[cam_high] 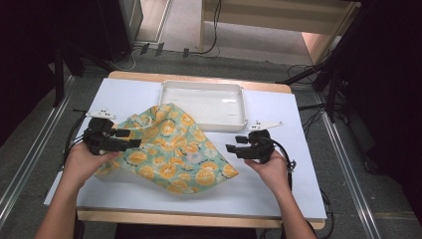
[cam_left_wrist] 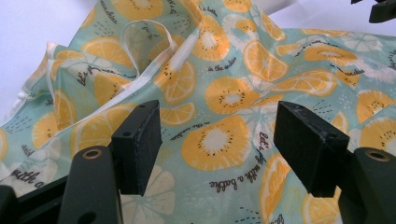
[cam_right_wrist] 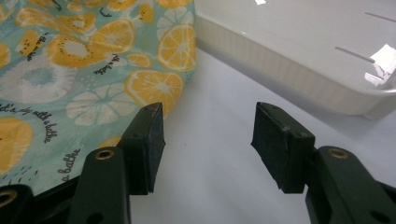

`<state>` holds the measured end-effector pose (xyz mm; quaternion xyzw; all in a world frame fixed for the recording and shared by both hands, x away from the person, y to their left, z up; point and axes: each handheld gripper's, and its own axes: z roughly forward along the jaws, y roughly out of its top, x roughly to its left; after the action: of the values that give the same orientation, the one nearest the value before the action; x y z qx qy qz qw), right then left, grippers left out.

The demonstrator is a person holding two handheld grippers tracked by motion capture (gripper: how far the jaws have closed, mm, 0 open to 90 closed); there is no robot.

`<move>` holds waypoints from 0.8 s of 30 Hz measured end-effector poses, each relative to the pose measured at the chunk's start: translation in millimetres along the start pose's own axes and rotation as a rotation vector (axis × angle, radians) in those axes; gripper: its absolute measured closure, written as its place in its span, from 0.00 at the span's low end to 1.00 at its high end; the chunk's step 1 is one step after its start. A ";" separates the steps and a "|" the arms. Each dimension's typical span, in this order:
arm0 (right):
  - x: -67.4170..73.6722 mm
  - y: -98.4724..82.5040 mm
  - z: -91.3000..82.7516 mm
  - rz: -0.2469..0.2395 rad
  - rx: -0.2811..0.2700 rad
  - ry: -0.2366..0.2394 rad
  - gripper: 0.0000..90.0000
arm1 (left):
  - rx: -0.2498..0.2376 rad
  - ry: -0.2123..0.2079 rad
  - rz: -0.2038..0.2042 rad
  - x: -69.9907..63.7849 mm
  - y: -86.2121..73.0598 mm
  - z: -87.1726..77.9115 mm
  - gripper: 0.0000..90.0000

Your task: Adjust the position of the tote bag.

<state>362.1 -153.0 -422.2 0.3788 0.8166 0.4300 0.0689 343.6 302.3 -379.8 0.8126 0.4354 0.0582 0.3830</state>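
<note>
A teal cloth (cam_high: 171, 149) printed with orange slices lies rumpled on the white table top (cam_high: 268, 189), its far corner against the tray. My left gripper (cam_high: 133, 138) is open at the cloth's left edge. In the left gripper view the cloth (cam_left_wrist: 224, 93) and its white strap (cam_left_wrist: 154, 65) lie beyond the left gripper (cam_left_wrist: 217, 140), with no fabric pinched between the pads. My right gripper (cam_high: 233, 145) is open just off the cloth's right edge. In the right gripper view the right gripper (cam_right_wrist: 208, 140) stands over bare table beside the cloth (cam_right_wrist: 70, 70).
A shallow white tray (cam_high: 204, 124) sits at the back middle of the table, empty, its wall (cam_right_wrist: 280, 70) close ahead of the right gripper. Beyond the table are a grey floor, cables and dark stands. The other gripper (cam_left_wrist: 383, 9) peeks into the left gripper view.
</note>
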 end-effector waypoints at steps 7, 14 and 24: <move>1.3 0.3 -0.7 -0.013 -0.002 0.002 0.49 | 0.008 -0.030 -0.011 -1.8 1.3 -0.4 0.36; 2.4 -0.2 -0.2 -0.033 0.007 -0.002 0.47 | 0.002 -0.010 -0.009 -1.1 1.0 -2.4 0.36; 3.2 0.4 0.6 -0.038 0.012 0.004 0.47 | 0.004 0.013 0.005 -2.3 4.5 -3.8 0.36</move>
<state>360.3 -150.3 -421.6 0.3629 0.8263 0.4245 0.0730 343.5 301.2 -373.6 0.8140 0.4361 0.0638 0.3784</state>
